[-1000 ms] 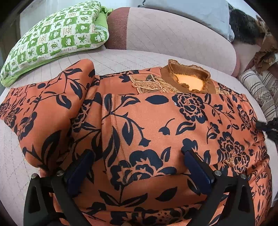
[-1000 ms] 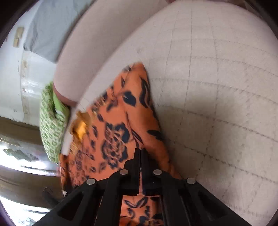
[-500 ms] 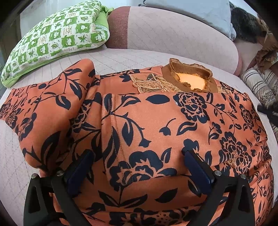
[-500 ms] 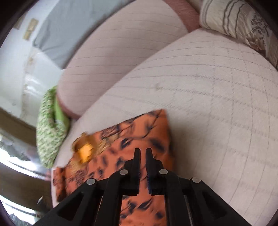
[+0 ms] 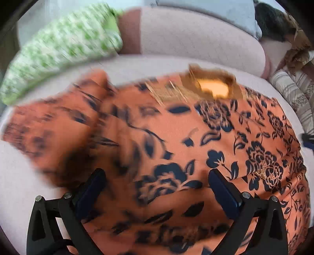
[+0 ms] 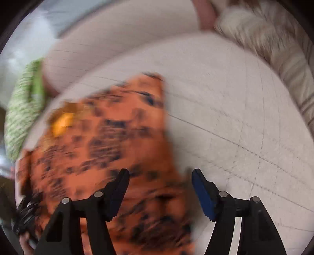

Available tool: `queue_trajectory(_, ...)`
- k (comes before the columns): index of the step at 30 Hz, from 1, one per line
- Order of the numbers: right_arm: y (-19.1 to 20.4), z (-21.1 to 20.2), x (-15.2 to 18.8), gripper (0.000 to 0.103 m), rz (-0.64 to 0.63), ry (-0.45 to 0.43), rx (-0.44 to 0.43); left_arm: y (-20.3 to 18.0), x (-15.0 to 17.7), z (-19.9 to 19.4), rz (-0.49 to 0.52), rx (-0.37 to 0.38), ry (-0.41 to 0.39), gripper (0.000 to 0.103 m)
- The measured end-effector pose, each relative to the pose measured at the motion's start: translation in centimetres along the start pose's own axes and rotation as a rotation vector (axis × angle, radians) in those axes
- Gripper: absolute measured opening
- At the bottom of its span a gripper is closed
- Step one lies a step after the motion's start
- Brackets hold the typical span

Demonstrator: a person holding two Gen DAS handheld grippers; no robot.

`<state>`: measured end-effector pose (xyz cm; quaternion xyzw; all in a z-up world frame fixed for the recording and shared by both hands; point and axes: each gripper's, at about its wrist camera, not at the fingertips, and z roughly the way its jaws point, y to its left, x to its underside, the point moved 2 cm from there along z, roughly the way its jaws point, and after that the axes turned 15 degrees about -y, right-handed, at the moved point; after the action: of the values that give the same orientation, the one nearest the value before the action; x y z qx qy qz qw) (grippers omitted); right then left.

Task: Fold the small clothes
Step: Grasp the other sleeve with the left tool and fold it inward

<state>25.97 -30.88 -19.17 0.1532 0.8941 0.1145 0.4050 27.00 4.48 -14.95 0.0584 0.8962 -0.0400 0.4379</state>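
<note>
An orange garment [image 5: 176, 137] with dark blue flowers and a brown collar [image 5: 212, 78] lies spread on the pale quilted bed [image 5: 23, 186]. My left gripper [image 5: 156, 172] hovers open over its lower middle, fingers wide apart and nothing pinched. In the right wrist view the same garment [image 6: 109, 147] is blurred. My right gripper [image 6: 160, 172] is above its right edge. Its jaws are opening with no cloth pressed between the pads. One of its fingers [image 6: 119, 186] is over the cloth, the other over bare bed [image 6: 245, 127]. Its tip shows at the left wrist view's right edge.
A green checked pillow [image 5: 64, 49] lies at the back left against the pink padded backrest [image 5: 196, 39]. A grey blanket [image 5: 206, 11] drapes over the backrest. Striped cushions [image 5: 294, 94] and brown cloth sit at the back right. Bare quilted surface extends right of the garment.
My right gripper was shut on the garment's edge; it has let go, lifted, turned and opened its jaws. The left gripper stays open over the garment, its view slightly shifted and blurred.
</note>
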Motion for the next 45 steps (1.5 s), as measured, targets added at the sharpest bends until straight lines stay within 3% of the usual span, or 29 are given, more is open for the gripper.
queue_trajectory(4,5.3,-6.4,3.5,0.075,-0.181,-0.168,-0.076,4.0,-1.5,-6.9,-0.082,0.004,-0.148,0.103)
queue_trajectory(7,5.8,-9.9,6.5,0.075,-0.206,-0.273,-0.116,11.6,-1.6,-10.6,-0.279,-0.046,-0.203,0.103)
queue_trajectory(9,5.8,-10.8,8.4,0.075,-0.196,-0.301,-0.128,17.2,-1.2,-10.9,-0.431,-0.1,-0.205,0.103)
queue_trajectory(11,5.9,-11.0,9.3,0.075,-0.192,-0.308,-0.129,23.4,-0.6,-9.6,-0.612,-0.145,-0.172,0.103)
queue_trajectory(14,6.5,-11.2,9.2,0.075,-0.194,-0.319,-0.165,29.1,0.1,-6.8,-0.796,-0.155,-0.129,0.103)
queue_trajectory(20,7.3,-11.6,9.6,0.075,-0.234,-0.363,-0.194,33.6,-2.1,-2.0,-0.853,-0.218,-0.137,0.103)
queue_trajectory(24,7.2,-11.3,9.5,0.075,-0.234,-0.387,-0.18,36.2,-0.7,0.6,-0.96,-0.279,-0.093,0.102)
queue_trajectory(26,7.1,-11.2,9.3,0.075,-0.228,-0.396,-0.181,36.9,0.3,1.1,-1.009,-0.287,-0.113,0.1)
queue_trajectory(29,7.0,-10.9,9.4,0.075,-0.226,-0.387,-0.181,36.8,-0.5,1.4,-0.96,-0.292,-0.122,0.096)
queue_trajectory(31,7.0,-10.4,9.6,0.075,-0.225,-0.371,-0.18,37.0,-0.9,2.1,-0.959,-0.263,-0.113,0.079)
queue_trajectory(35,6.9,-9.8,9.8,0.075,-0.22,-0.351,-0.182,37.3,-0.6,2.7,-0.961,-0.285,-0.124,0.076)
queue_trajectory(36,6.9,-9.8,9.8,0.075,-0.22,-0.351,-0.182,37.3,-0.8,2.6,-0.95,-0.301,-0.123,0.069)
queue_trajectory(39,6.8,-9.7,9.9,0.075,-0.22,-0.345,-0.184,38.3,-0.5,3.2,-0.91,-0.405,-0.063,0.007)
queue_trajectory(42,6.7,-9.3,10.0,0.075,-0.213,-0.331,-0.186,38.4,-0.9,3.6,-0.874,-0.407,-0.056,0.005)
queue_trajectory(45,6.6,-9.3,10.0,0.075,-0.206,-0.332,-0.188,36.2,-3.7,1.9,-0.741,-0.454,-0.102,0.004)
